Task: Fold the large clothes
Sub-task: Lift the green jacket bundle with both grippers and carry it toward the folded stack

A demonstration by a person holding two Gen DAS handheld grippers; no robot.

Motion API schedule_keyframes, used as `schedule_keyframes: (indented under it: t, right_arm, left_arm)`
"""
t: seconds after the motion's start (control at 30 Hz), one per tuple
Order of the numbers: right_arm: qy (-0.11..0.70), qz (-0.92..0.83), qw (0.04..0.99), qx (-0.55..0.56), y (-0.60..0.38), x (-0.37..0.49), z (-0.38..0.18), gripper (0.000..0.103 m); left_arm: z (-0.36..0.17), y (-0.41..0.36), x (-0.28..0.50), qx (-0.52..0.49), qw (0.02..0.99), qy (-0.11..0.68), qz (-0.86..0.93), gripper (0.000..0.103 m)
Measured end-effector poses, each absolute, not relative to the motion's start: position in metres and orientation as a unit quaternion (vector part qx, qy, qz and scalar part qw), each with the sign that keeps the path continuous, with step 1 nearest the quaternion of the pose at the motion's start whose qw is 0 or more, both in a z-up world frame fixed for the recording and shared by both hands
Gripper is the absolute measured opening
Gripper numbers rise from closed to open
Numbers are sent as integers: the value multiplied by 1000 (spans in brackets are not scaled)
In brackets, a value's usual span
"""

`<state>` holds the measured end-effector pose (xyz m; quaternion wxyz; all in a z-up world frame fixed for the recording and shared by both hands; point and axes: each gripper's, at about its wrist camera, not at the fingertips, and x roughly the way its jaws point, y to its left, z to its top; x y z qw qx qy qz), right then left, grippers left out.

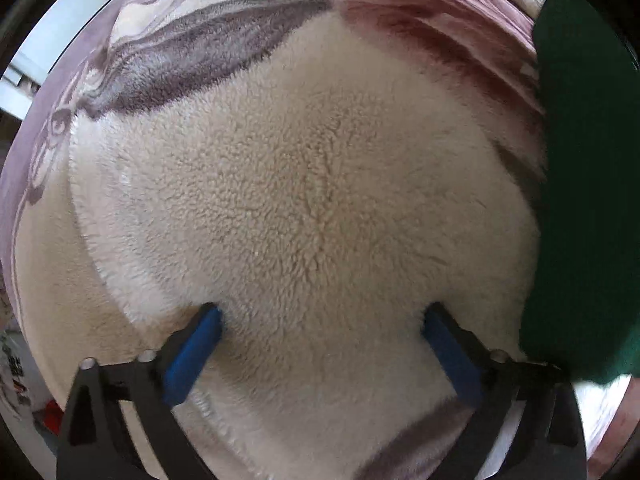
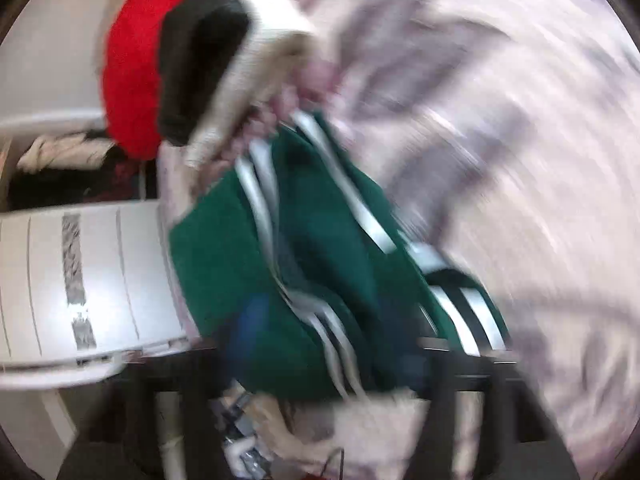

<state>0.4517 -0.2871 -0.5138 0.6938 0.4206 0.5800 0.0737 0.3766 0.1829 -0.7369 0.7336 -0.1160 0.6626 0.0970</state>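
Left gripper (image 1: 320, 320) pressing spread-open into cream fleece blanket (image 1: 304, 184) on the bed, right gripper (image 2: 328, 340) blurred, grip untellable, hauling green white-striped garment (image 2: 304, 248); next needing flattening.

Blurred green striped garment (image 2: 320, 248), red cloth (image 2: 128, 68) behind, pale patterned blanket (image 2: 520, 140)

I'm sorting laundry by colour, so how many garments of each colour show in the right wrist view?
Dark green garment with white stripes: 1
Red knitted garment: 1
Black garment with a cream fleece edge: 1
Total: 3, lying on the pale pink patterned blanket. The view is blurred, so more could be hidden.
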Motion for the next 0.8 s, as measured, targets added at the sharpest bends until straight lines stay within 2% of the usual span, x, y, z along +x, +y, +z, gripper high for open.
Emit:
schedule_keyframes:
  t: [0.03,0.13,0.17,0.2,0.3,0.33,0.37,0.43,0.53,0.6,0.7,0.73,0.77,0.8]
  right_arm:
    - [580,86,694,418,-294,467,-515,25]
    - [587,110,684,418,-284,524,-523,26]
    - [607,105,671,412,-280,545,-535,42]
    - [612,104,670,408,-278,556,-541,48]
    - [610,146,662,411,-253,572,-555,48]
    - [611,155,661,407,-247,574,-557,38]
    - [602,157,671,403,-242,573,-554,3]
    - [592,135,685,403,-245,563,-548,3]
    - [561,88,725,390,-269,533,-522,2]
    - [596,46,701,388,-282,524,-544,2]
    - [655,48,617,434,-286,526,-588,7]
    - [655,54,614,437,-287,529,-586,16]
    - [655,56,622,424,-290,535,-579,31]
    - [651,52,637,409,-294,540,-569,37]
  left_arm:
    - [-740,184,376,-119,739,657,96,103]
    - [-739,188,367,-125,764,625,98,103]
    - [-739,189,365,-127,766,623,99,103]
    - [-738,191,362,-124,765,625,98,103]
    - [-739,192,370,-121,748,647,86,103]
    - [-738,194,373,-122,737,659,81,103]
    - [-736,195,376,-118,730,668,78,103]
    - [-725,195,381,-104,722,679,76,101]
    - [-690,202,386,-100,744,655,86,101]
    - [-664,212,391,-118,760,632,96,101]
    - [-625,223,406,-153,784,593,103,101]
    - [-612,223,414,-167,793,578,95,101]
    - [-604,213,422,-174,799,569,88,101]
    - [-593,202,439,-179,808,556,70,101]
